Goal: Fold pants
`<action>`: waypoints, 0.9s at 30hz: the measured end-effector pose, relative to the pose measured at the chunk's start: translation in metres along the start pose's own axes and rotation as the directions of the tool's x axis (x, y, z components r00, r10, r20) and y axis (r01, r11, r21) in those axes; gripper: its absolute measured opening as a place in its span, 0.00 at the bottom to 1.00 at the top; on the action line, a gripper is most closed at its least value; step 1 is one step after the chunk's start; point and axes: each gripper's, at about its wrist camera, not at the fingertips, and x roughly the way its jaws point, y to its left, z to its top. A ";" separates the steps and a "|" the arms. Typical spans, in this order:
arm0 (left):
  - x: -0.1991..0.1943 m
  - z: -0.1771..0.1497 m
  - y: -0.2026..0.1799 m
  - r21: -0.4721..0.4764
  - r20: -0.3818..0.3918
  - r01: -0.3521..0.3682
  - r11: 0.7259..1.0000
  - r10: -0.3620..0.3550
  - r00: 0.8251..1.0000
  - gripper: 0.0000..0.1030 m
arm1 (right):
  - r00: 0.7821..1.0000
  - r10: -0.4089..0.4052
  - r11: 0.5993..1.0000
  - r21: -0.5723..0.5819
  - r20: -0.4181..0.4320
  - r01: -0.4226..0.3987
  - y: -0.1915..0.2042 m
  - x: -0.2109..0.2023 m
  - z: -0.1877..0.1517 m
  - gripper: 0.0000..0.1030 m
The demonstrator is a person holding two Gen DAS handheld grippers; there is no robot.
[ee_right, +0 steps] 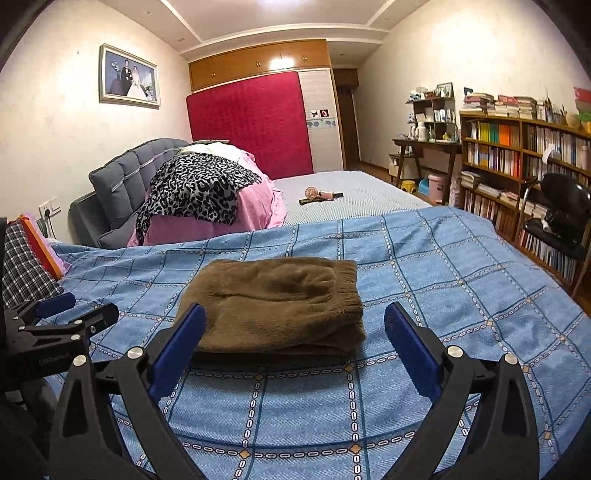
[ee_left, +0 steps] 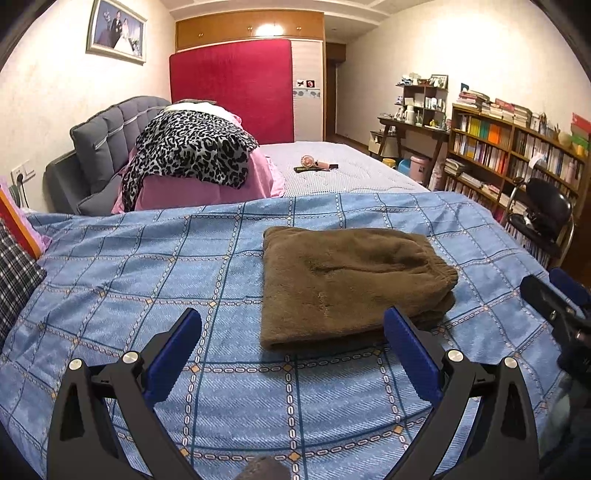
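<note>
On the blue checked bedspread [ee_left: 147,280], fuzzy brown folded pants [ee_left: 347,284] sit ahead of me; both hand-held grippers, left [ee_left: 291,354] and right [ee_right: 293,350], gape empty, right one nearer.

I'm seeing fuzzy, matt brown fleece pants [ee_right: 273,306] lying on a woven blue cloth bedspread [ee_right: 443,295]; my gripper fingers [ee_right: 410,347] are showing ribbed blue pads.

Warm indoor light, fairly bright, from ceiling lamp [ee_right: 275,3] overhead; its glare blows out on glossy cabinets [ee_right: 258,62], also in left view [ee_left: 266,29]. Soft shadow under pants [ee_right: 273,306], near edge. Strong fisheye bend w/ black vignette at corners. Focus sharp center; bookshelf [ee_right: 524,155] slightly soft, noisy.
</note>
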 end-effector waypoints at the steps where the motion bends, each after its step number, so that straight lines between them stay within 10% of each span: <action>1: -0.001 0.000 0.000 -0.006 -0.002 0.000 1.000 0.000 1.000 0.95 | 1.000 0.000 1.000 -0.005 0.001 0.000 0.002 -0.002 -0.001 0.96; 27: -0.014 -0.008 -0.008 0.004 -0.016 0.035 0.999 -0.035 0.999 0.95 | 0.999 -0.003 0.999 -0.032 -0.042 0.001 0.013 0.001 -0.008 0.97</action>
